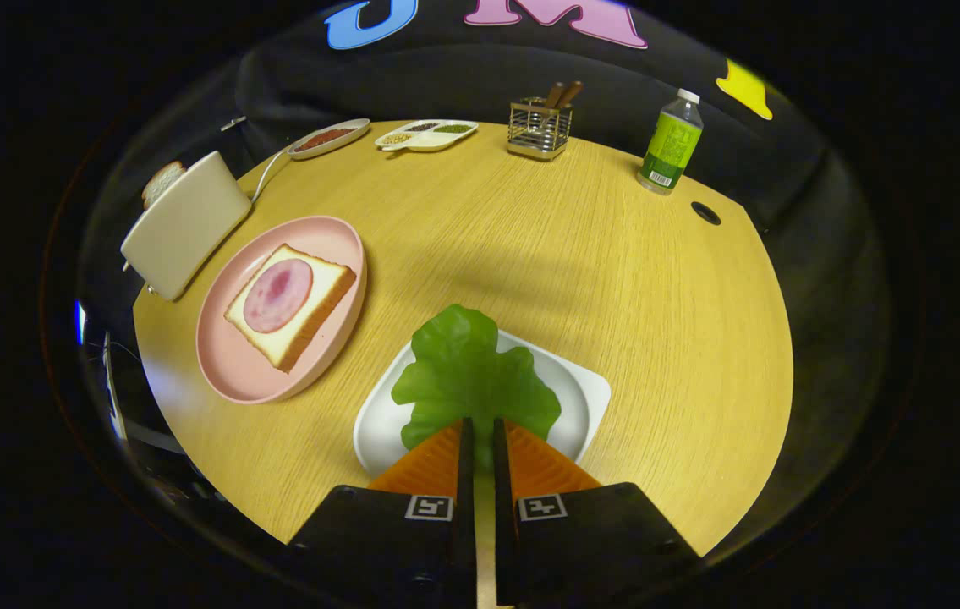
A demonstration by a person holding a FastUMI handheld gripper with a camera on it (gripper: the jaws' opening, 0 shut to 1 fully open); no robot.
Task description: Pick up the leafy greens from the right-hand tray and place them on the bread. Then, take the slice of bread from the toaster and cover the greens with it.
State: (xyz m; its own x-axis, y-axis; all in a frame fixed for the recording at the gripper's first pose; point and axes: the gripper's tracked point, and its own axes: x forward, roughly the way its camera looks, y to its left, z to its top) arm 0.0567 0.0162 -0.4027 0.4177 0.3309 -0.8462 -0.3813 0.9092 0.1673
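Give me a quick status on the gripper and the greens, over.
Gripper shut on leafy greens, above the white tray. Bread with ham waits on pink plate. Second slice in toaster. Path across table open.

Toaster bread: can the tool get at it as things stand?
Probably not yet. The tool is shut on the lettuce leaf over the white tray, so it's occupied. The path itself looks free: the slice sticks up from the toaster, beyond the pink plate.
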